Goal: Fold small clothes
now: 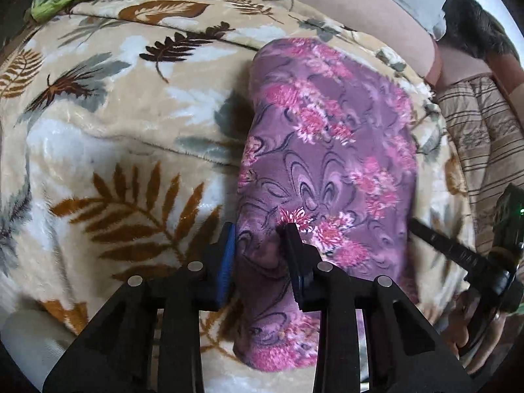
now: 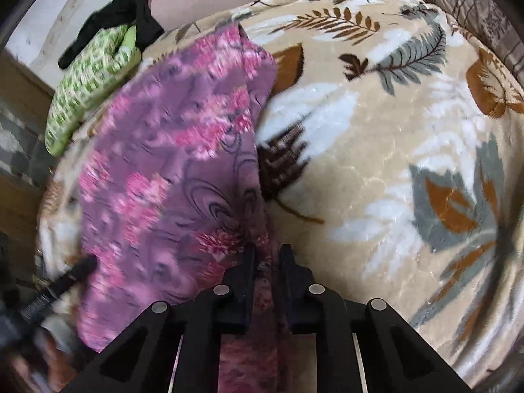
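A purple cloth with pink flowers [image 1: 327, 150] lies lengthwise on a beige leaf-print blanket [image 1: 98, 124]. At the cloth's near end my left gripper [image 1: 260, 244] is shut on a bunched fold, which fills the gap between the blue pad and the black finger. In the right wrist view the same cloth [image 2: 163, 170] runs from far left toward me. There my right gripper [image 2: 268, 255] pinches its near right edge between narrowly spaced fingers. Each gripper shows in the other's view: the right gripper [image 1: 435, 242] and the left gripper [image 2: 72, 273], both at the cloth's side edge.
A green patterned cushion [image 2: 88, 82] with a black garment [image 2: 124, 13] on it sits at the bed's far corner. Striped brown bedding [image 1: 484, 150] lies beyond the blanket's edge. The blanket [image 2: 393, 163] stretches wide beside the cloth. A hand [image 1: 471, 330] holds the right gripper.
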